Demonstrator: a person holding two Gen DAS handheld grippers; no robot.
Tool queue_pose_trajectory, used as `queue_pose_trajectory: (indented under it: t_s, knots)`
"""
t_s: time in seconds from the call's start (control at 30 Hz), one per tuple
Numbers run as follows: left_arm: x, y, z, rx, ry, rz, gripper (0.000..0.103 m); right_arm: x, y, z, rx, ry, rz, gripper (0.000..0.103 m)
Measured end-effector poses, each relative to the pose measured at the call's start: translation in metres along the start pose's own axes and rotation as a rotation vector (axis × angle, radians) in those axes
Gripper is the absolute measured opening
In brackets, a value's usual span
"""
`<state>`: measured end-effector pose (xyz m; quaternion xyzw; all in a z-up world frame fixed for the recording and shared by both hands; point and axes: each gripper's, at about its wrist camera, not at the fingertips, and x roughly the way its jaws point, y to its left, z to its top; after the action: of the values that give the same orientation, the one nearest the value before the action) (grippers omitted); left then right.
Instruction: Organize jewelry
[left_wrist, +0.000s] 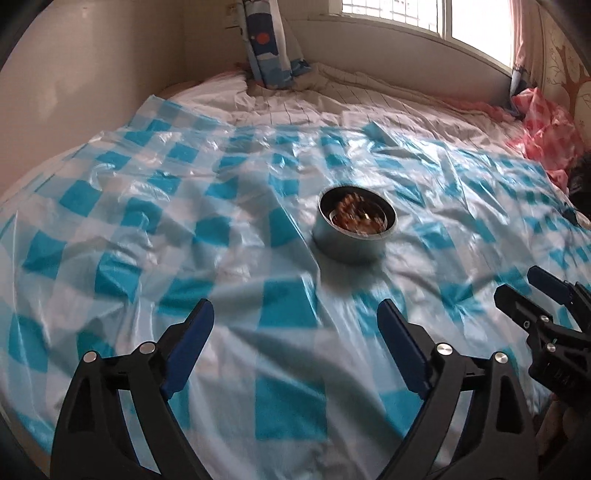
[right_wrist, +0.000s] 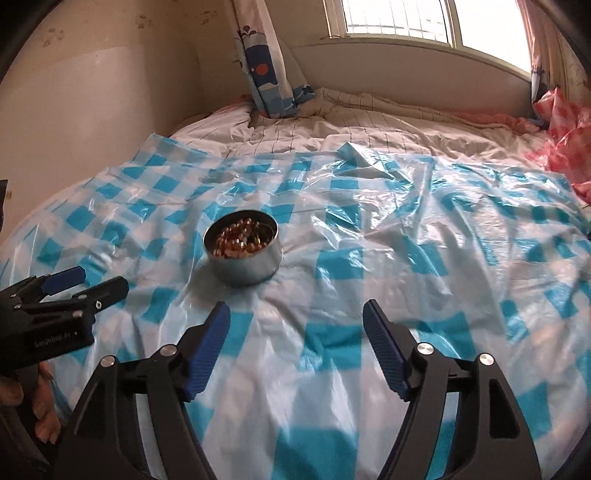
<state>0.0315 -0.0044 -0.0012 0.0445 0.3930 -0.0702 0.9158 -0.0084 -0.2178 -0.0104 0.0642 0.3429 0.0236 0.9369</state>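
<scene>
blue-and-white checked plastic sheet (right_wrist: 369, 229), silver tin (right_wrist: 243, 267), amber beads (right_wrist: 240, 236), pink-and-white checked cloth (right_wrist: 569, 147)

You have a smooth, shiny metal tin (right_wrist: 243, 254) of glossy amber beads (right_wrist: 240, 236) sitting on a crinkled, glossy plastic sheet (right_wrist: 406, 229). Behind it lies matt, creased cloth bedding (right_wrist: 351, 122). Your gripper pads (right_wrist: 208, 350) look like ribbed blue rubber on matt black plastic.

Daylight pours from the window (right_wrist: 424, 22), blown out white, well beyond the fingers (right_wrist: 207, 347). Glare streaks the crinkled plastic sheet (right_wrist: 424, 206). The left wrist view is motion-blurred, smearing the tin (left_wrist: 354, 225); the right is sharper. Fisheye bends edges; corners go black.
</scene>
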Motion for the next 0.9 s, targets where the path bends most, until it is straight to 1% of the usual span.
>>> queue_pose_trajectory:
  t_s: [0.07, 0.17, 0.23, 0.27, 0.33, 0.47, 0.53, 0.63, 0.9]
  knots:
    - [-0.009, -0.001, -0.003, -0.021, -0.017, -0.017, 0.090, -0.006, -0.001, -0.008, -0.002, 0.009, -0.006, 0.073]
    - [-0.018, -0.006, -0.011, -0.008, -0.024, -0.010, 0.092, -0.017, -0.002, -0.012, 0.009, -0.001, -0.007, 0.074]
    - [-0.021, -0.007, -0.015, -0.011, -0.027, -0.004, 0.095, -0.023, 0.000, -0.016, -0.011, -0.006, -0.021, 0.077]
    - [-0.022, -0.007, -0.016, -0.016, -0.030, 0.004, 0.095, -0.024, 0.001, -0.018, -0.015, -0.006, -0.024, 0.078]
    - [-0.022, -0.006, -0.017, -0.023, -0.029, 0.029, 0.095, -0.028, 0.002, -0.020, -0.022, -0.015, -0.035, 0.085]
    - [-0.019, -0.004, -0.017, -0.034, -0.017, 0.040, 0.095, -0.027, 0.003, -0.021, -0.026, -0.012, -0.047, 0.088]
    - [-0.022, -0.003, -0.018, -0.035, -0.027, 0.043, 0.095, -0.026, 0.002, -0.021, -0.023, -0.010, -0.045, 0.093]
    - [-0.024, -0.002, -0.018, -0.035, -0.034, 0.045, 0.095, -0.025, 0.001, -0.020, -0.017, -0.009, -0.044, 0.094]
    - [-0.021, 0.000, -0.018, -0.047, -0.010, 0.054, 0.095, -0.023, 0.001, -0.021, -0.013, 0.001, -0.045, 0.095]
